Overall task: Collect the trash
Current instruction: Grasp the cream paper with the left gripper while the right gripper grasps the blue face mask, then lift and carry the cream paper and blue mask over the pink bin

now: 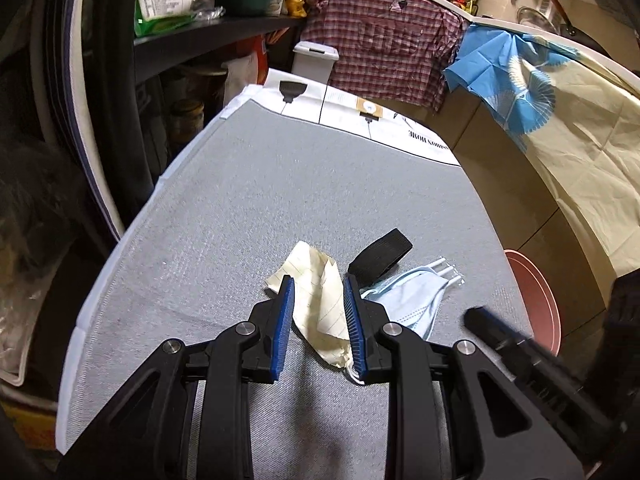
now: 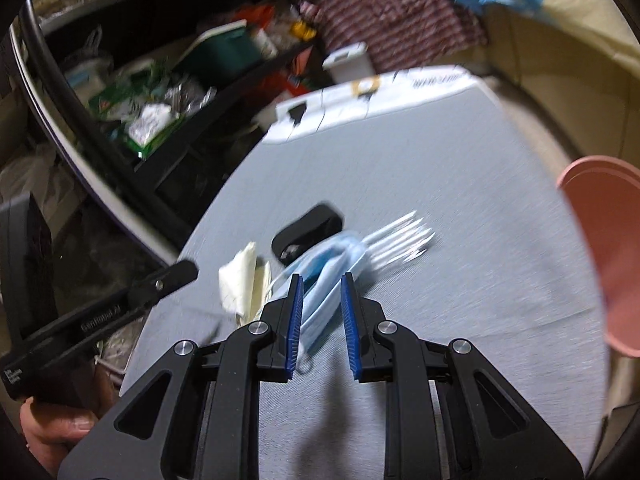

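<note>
Two grippers being lowered over trash lying on a grey table cover [image 1: 248, 200]. The left gripper [image 1: 319, 286] is being held part open, its blue pads straddling a crumpled sheet of lined paper [image 1: 320, 300] without gripping it. The right gripper [image 2: 321, 284] is likewise being held part open and empty around a blue face mask [image 2: 320, 276], beside a black strap [image 1: 380, 254] and wrapped white sticks [image 2: 400, 236].

Risks being judged: the mask's ear loop may be dragged along with the paper, since the two are overlapping; the thin paper may be slipped over rather than pinched.

Mirrored print at the cover's far edge is being read as "HOME"; lettering on the left gripper's body is too blurred to read. A pink bin [image 2: 600, 248] is being kept beside the table.
</note>
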`<state>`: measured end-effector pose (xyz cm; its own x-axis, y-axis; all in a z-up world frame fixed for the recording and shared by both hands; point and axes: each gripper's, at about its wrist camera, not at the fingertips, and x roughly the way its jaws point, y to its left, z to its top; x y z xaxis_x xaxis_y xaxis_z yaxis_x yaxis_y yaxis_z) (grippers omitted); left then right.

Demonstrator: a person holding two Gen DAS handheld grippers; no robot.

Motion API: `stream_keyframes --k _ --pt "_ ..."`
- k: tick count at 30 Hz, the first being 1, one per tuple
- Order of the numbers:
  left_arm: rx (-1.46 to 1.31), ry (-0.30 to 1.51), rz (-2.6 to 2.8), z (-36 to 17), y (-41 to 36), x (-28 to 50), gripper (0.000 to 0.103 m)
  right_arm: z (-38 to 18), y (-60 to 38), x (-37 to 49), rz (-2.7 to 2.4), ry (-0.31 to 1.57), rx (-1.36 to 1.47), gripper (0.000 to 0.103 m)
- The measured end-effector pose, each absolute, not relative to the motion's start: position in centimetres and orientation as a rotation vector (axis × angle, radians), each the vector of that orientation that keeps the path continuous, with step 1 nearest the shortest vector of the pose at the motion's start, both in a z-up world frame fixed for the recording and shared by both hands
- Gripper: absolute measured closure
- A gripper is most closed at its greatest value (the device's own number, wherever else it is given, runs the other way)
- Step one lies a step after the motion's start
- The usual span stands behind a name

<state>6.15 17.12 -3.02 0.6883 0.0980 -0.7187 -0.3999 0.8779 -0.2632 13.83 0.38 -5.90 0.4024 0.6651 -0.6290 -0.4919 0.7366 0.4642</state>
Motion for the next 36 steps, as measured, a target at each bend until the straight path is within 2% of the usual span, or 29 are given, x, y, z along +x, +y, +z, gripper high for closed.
stream_keyframes --k 8,16,19,20,21,24,36 --pt "-0.443 0.794 0.265 -4.4 17.3 7.5 0.078 -8.3 2.4 14.8 0.751 0.991 0.211 0.082" --pt "-0.428 0.839 0.246 -5.5 16.6 8.7 0.078 -8.8 2.7 15.3 0.73 1.008 0.186 0.082" --pt "-0.427 0.849 0.242 -5.7 16.5 8.8 0.079 -9.0 2.6 15.3 0.733 1.008 0.181 0.086" --pt "-0.427 0.85 0.237 -5.6 16.5 8.7 0.087 -9.0 2.7 15.3 0.734 1.009 0.179 0.089" --pt "-0.424 0.851 0.237 -5.6 16.5 8.7 0.088 -9.0 2.8 15.3 0.736 1.008 0.176 0.094" --pt "-0.412 0.838 0.25 -5.2 16.6 8.4 0.093 -8.5 2.7 15.0 0.737 0.984 0.166 0.099" --pt "-0.395 0.758 0.261 -2.4 16.5 7.1 0.094 -5.2 0.4 13.4 0.727 0.864 0.169 0.1"
